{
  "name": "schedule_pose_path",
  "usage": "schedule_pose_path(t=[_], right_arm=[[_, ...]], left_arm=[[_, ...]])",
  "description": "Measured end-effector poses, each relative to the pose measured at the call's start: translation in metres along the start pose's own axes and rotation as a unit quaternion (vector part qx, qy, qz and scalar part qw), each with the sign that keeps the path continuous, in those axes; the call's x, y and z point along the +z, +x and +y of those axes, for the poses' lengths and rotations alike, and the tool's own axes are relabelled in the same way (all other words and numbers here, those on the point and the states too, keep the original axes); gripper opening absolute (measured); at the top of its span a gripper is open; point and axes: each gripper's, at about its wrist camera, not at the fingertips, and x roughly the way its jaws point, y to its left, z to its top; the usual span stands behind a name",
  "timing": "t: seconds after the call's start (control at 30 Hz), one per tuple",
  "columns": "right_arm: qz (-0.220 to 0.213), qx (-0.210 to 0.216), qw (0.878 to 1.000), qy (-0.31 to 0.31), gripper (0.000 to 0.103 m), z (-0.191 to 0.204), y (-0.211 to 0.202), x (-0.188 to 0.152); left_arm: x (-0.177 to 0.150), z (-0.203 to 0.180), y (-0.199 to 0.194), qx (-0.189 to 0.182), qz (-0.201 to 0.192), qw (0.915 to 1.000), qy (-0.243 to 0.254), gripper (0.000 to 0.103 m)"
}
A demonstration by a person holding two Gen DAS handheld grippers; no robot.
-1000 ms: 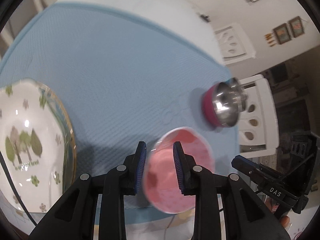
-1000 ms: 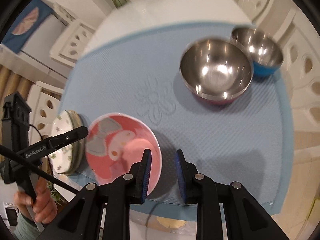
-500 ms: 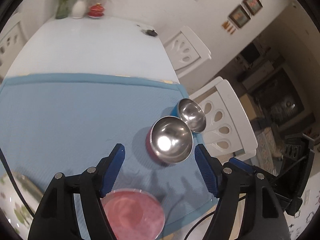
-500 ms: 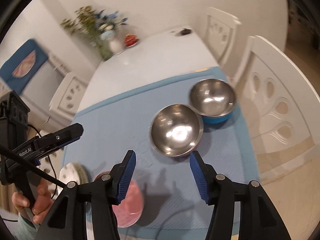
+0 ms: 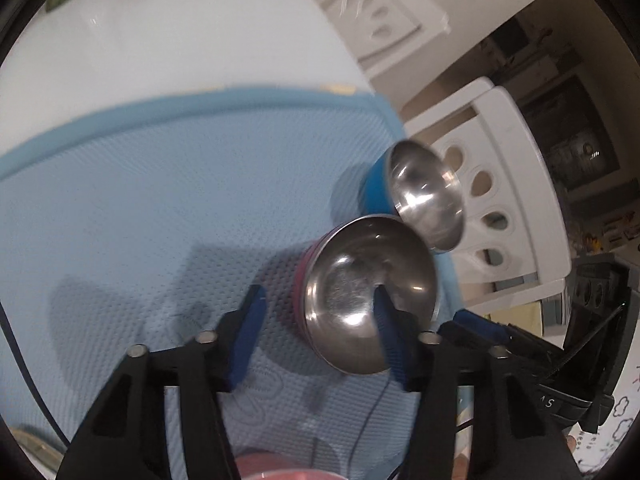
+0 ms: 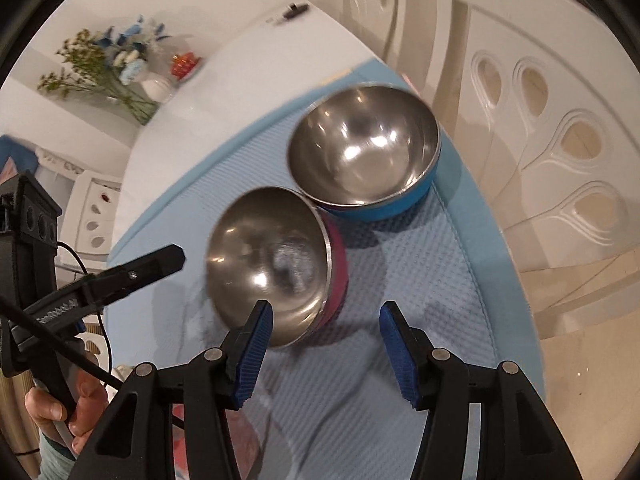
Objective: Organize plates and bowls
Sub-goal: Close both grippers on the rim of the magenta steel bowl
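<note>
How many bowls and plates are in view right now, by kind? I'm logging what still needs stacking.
Steel bowls: 2, the pink-sided bowl and the blue-sided bowl, rims touching on the blue mat.
Pink plates: 1, the pink plate, only an edge showing.
Patterned plates: 1, a sliver of plate rim.
Total: 4.

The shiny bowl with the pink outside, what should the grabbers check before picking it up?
1. Left gripper open: ok, jaws spread wide.
2. Right gripper open: ok, holding nothing.
3. Steel bowl with pink outside empty: ok.
4. Its rim between the left gripper's fingers: cannot tell; one finger overlaps the bowl in the left view.
5. Space from the steel bowl with blue outside: not ok; rims look touching or overlapping.
6. Bowl sits flat on the blue textured mat: cannot tell; the picture is blurred.
</note>
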Motion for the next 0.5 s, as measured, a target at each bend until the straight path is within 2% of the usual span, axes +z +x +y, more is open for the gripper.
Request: schedule_pose_path(t=[0.1,0.2,0.33,0.5], right_arm=[[0.013,-0.005,1.000,0.003,0.054,-0.005,0.018,0.005],[0.025,-0.001,1.000,0.009,0.053,-0.010,0.034,0.011],[0.039,-0.001,0.999,0.008,0.047,-0.011,0.050,0.016],[0.054,0.004,0.999,0.006,0.038,-0.012,0.065,0.017]], left_arm=[[0.002,0.004,0.016,-0.004,0.016,0.9999,0.000,0.044],[0.004,0.005,0.027,-0.007,0.026,0.9996,0.003,0.038],[0.002,0.009,0.038,-0.010,0.037,0.9993,-0.003,0.036],[-0.001,0.015,0.051,-0.011,0.055,0.9984,-0.011,0.025]])
